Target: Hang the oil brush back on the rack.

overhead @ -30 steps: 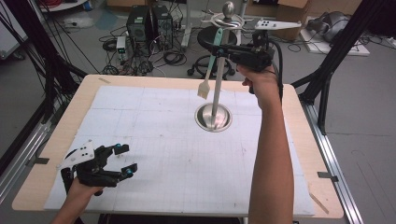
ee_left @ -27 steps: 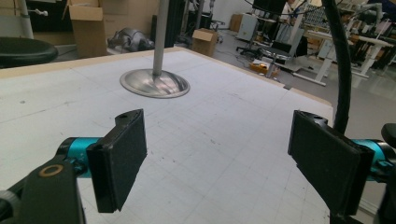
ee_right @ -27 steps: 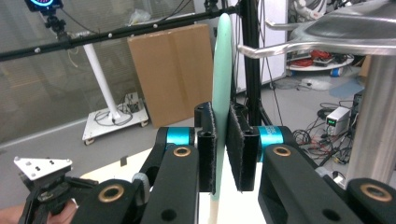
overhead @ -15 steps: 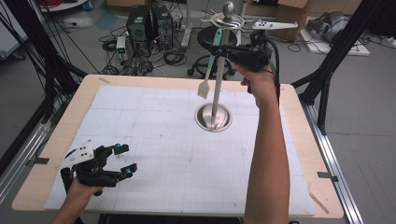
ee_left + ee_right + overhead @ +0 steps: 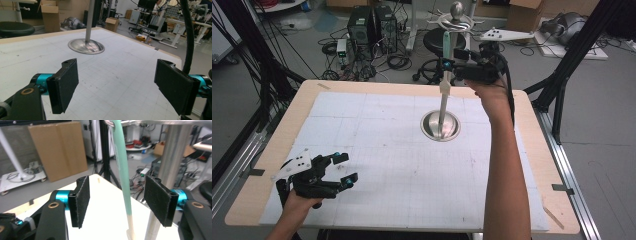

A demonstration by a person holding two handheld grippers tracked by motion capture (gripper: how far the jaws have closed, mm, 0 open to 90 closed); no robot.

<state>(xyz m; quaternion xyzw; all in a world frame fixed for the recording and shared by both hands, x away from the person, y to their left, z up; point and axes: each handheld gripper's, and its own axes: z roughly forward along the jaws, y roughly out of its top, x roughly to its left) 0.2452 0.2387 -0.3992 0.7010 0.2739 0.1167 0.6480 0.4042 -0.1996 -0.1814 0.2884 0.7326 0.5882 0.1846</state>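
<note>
Around us, a busy workshop is showing boxes, cables and desks behind a pale wooden table (image 5: 272, 145) with a white gridded mat (image 5: 387, 150) lying on top. We are using a tall metal stand (image 5: 441, 107) as our marker; its round shiny base (image 5: 86, 46) is sitting on the mat, toward the far side of the table, and its pole is going straight up to a hook ring at the top.

We are holding the right gripper (image 5: 451, 64) up high, close to the top of the stand, just beside the pole. Its jaws have just been opening, and now they are standing wide apart. A long utensil with a mint green handle (image 5: 122, 167) and a pale lower end is hanging down from the top of the stand, right next to the pole. In the right gripper view this green-handled utensil is hanging between the two black pads (image 5: 80, 202), but neither pad is pressing on it, so the gripper is not gripping it.

We are keeping the left gripper (image 5: 343, 167) low over the mat, far from the stand, near the table corner closest to us. Its jaws are wide open too, with nothing between them. In the left gripper view we are looking across the bare mat toward the base of the stand.
</note>
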